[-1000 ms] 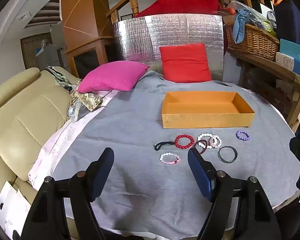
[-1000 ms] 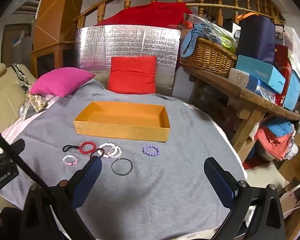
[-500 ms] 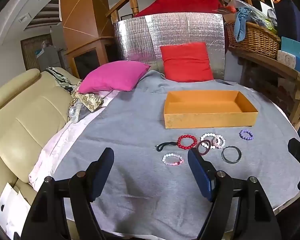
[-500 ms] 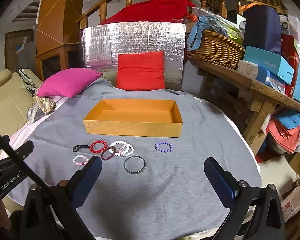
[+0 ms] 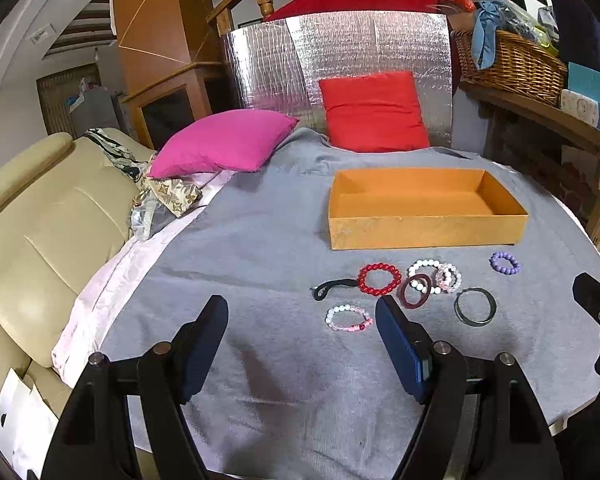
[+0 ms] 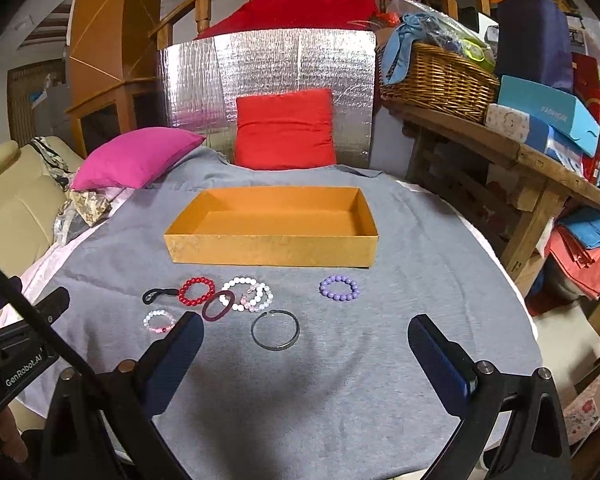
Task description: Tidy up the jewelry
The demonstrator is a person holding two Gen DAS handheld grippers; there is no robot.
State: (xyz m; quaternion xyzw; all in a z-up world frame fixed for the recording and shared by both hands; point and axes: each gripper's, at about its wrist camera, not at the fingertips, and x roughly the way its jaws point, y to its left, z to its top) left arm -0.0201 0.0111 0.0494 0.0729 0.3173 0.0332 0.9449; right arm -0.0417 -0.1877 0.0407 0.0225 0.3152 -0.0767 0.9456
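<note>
1. Orange box on the grey cloth, open side up and with nothing visible inside; probably placed there as the container for the jewelry.
2. Bracelets in a loose row on the cloth just in front of the box, none inside yet: red bead bracelet, white bead bracelet overlapping a pale pink one, dark maroon ring touching the white one, purple bead bracelet apart on the right side.
3. Closer to the cameras: dark open bangle, small pink-and-white bracelet, and a black cord loop beside the red one.
4. Left gripper wide open, holding nothing; pointed down at the cloth, with the small pink-and-white bracelet seen between its finger tips, farther away.
5. Right gripper also wide open and empty, with the dark bangle seen between its fingers, not touched.
6. Judgement: task at the very beginning; flat and separated pieces likely easier to pick one by one, overlapping ones likely harder.
</note>
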